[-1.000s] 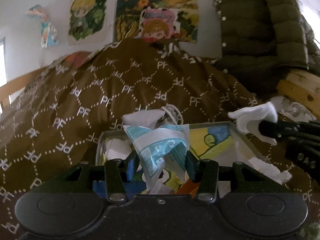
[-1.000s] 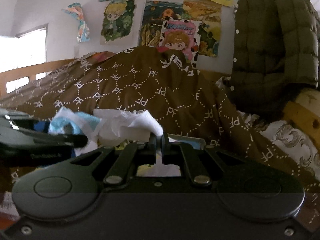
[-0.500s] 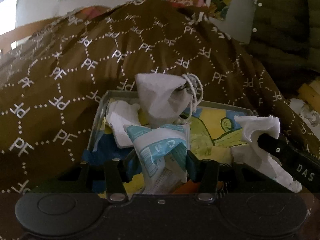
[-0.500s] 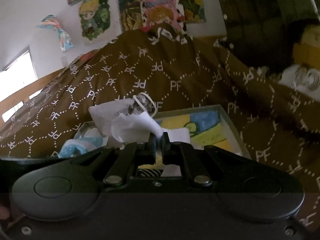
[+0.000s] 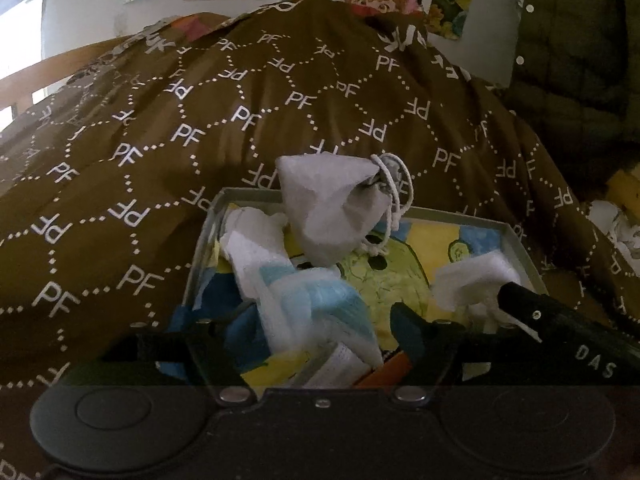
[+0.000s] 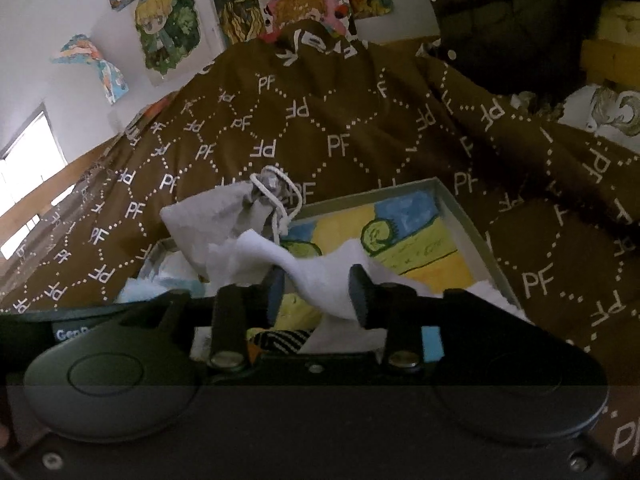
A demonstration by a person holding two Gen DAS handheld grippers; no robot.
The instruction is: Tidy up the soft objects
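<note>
One shallow grey tray (image 5: 516,242) on the brown patterned quilt (image 5: 168,136) holds one drawstring pouch (image 5: 332,208), a blue-and-white packet (image 5: 316,304) lying loose between the left gripper's (image 5: 316,320) just-opened jaws, and white tissue (image 6: 336,280) draped between the right gripper's (image 6: 318,292) newly parted, unpressing fingers.

A bedroom: patterned quilt (image 5: 240,120), cartoon posters (image 6: 168,20) on wall

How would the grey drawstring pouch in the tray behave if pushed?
The drawstring pouch looks soft and creased, so it would probably dent, not slide. Standing propped on the tray contents, it may topple. Its loose cord could snag.
</note>
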